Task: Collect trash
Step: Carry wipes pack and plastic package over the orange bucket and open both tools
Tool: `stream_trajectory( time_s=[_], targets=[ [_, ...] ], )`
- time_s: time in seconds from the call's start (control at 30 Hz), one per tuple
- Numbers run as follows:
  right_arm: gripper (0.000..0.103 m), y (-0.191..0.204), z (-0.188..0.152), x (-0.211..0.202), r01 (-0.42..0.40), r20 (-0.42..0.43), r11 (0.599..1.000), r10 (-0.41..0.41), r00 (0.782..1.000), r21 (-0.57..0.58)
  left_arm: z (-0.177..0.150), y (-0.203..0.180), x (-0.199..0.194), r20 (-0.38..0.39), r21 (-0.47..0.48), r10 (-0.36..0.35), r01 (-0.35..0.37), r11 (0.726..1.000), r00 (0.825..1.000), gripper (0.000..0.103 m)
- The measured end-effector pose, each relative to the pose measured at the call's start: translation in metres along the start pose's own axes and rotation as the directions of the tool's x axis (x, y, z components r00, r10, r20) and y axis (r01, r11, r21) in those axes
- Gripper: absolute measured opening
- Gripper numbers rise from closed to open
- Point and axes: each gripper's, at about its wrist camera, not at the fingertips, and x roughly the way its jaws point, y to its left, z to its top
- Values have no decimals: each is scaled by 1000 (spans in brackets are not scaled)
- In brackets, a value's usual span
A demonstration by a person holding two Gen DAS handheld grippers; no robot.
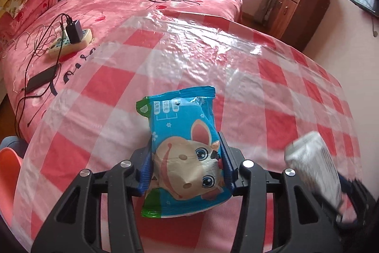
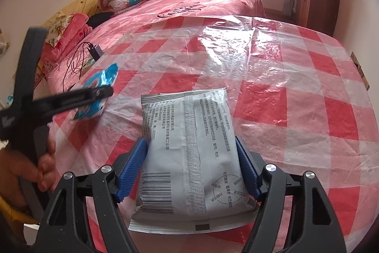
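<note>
So we've got both bits of trash picked up, left gripper (image 1: 187, 165) clamped on the blue cartoon wrapper (image 1: 182, 153) and right gripper (image 2: 191, 170) on the grey packet (image 2: 189, 153), above the checked tabletop's (image 2: 296, 91) near edge, but no bin in sight.

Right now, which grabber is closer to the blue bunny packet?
Left. The left gripper is clamped on the blue bunny packet, its fingers pressing both sides. The right gripper sits off to that packet's right, gripping the grey packet instead.
</note>
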Motion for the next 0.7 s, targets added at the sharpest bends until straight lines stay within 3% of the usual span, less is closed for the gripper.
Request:
stream_trajectory(
  time_s=[0.27, 0.7],
  targets=[
    [71, -8, 1, -10, -35, 63, 998, 31, 998, 59, -22, 16, -17, -13, 9, -57, 57, 998, 998, 49],
    [70, -20, -2, -16, -142, 90, 967, 126, 988, 209, -47, 48, -40, -25, 2, -133, 133, 991, 991, 49]
  ],
)
